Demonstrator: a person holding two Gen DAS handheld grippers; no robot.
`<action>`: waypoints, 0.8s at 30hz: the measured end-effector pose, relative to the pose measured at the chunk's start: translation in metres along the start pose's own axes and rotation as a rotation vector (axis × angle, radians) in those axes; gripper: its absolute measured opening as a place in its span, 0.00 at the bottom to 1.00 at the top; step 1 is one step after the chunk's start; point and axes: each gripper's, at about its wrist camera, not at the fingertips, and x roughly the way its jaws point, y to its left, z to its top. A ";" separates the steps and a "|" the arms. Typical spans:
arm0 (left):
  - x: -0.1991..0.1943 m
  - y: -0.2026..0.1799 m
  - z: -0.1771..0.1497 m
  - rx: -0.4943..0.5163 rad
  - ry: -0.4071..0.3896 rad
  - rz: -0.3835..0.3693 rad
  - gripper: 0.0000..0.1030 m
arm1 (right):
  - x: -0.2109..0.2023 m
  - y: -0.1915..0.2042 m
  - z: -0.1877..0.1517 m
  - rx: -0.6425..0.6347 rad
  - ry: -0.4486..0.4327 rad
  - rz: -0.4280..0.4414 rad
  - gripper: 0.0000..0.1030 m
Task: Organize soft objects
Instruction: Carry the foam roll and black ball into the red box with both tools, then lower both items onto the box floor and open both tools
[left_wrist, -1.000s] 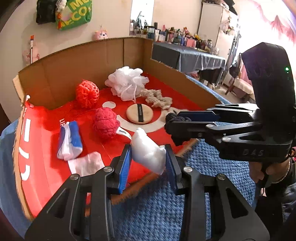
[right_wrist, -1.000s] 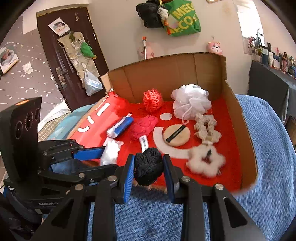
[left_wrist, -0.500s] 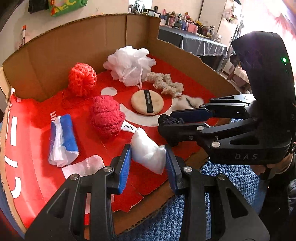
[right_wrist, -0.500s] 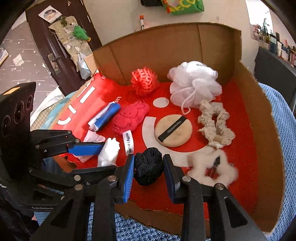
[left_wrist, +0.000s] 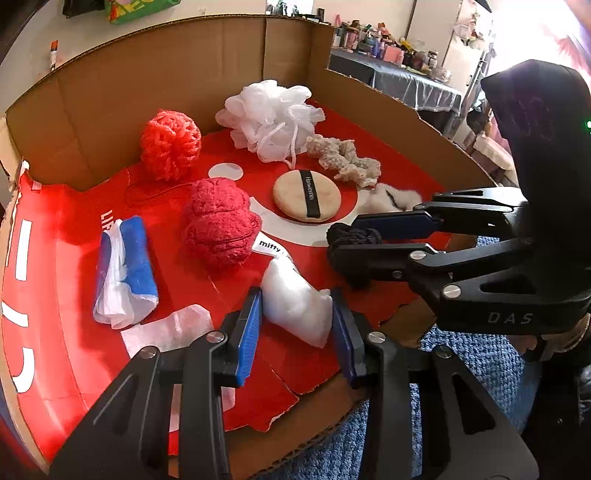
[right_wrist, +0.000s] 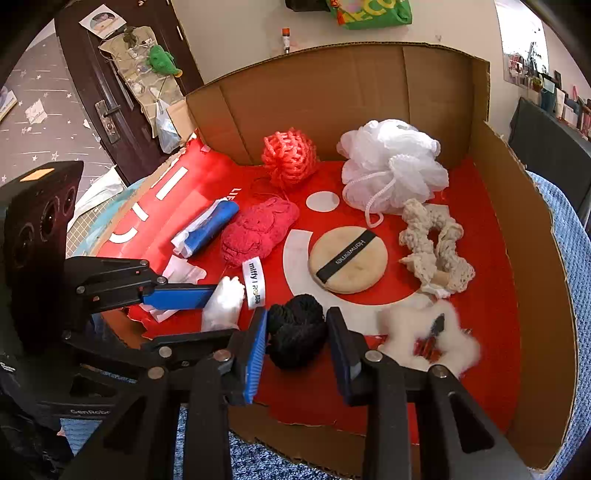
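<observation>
The left hand-held gripper (left_wrist: 295, 321) has a white plastic-wrapped pad (left_wrist: 295, 302) between its blue fingers, and its jaws are opening; the pad sits low over the red floor of the cardboard box (right_wrist: 532, 295), near the front edge. The right hand-held gripper (right_wrist: 297, 339) stands narrow around one black yarn scrunchie (right_wrist: 295, 332), with a sliver of gap on the right side.

Counted inside the box: two red knitted pieces, a netted ball (left_wrist: 170, 146) and a fuzzy lump (left_wrist: 219, 227); one white mesh bath puff (left_wrist: 269, 114); one round beige powder puff (left_wrist: 306, 195) with a black strap; one cream crocheted scrunchie (right_wrist: 432, 247); one blue-and-white roll (left_wrist: 125, 269); one flat white gauze piece (left_wrist: 170, 328).

Only the right wrist view fully shows the fluffy white hair clip (right_wrist: 428, 339) and the dark door (right_wrist: 110, 74); the left wrist view shows a cluttered shelf (left_wrist: 388, 48).
</observation>
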 end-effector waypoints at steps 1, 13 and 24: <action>0.000 0.000 0.000 -0.002 -0.001 0.001 0.36 | 0.000 0.000 0.000 0.001 0.000 0.001 0.34; -0.001 0.003 -0.001 -0.011 -0.009 0.010 0.49 | 0.001 -0.003 -0.001 0.008 0.006 0.011 0.39; -0.003 0.004 -0.001 -0.016 -0.015 0.012 0.57 | 0.002 -0.003 -0.002 0.009 0.004 0.012 0.46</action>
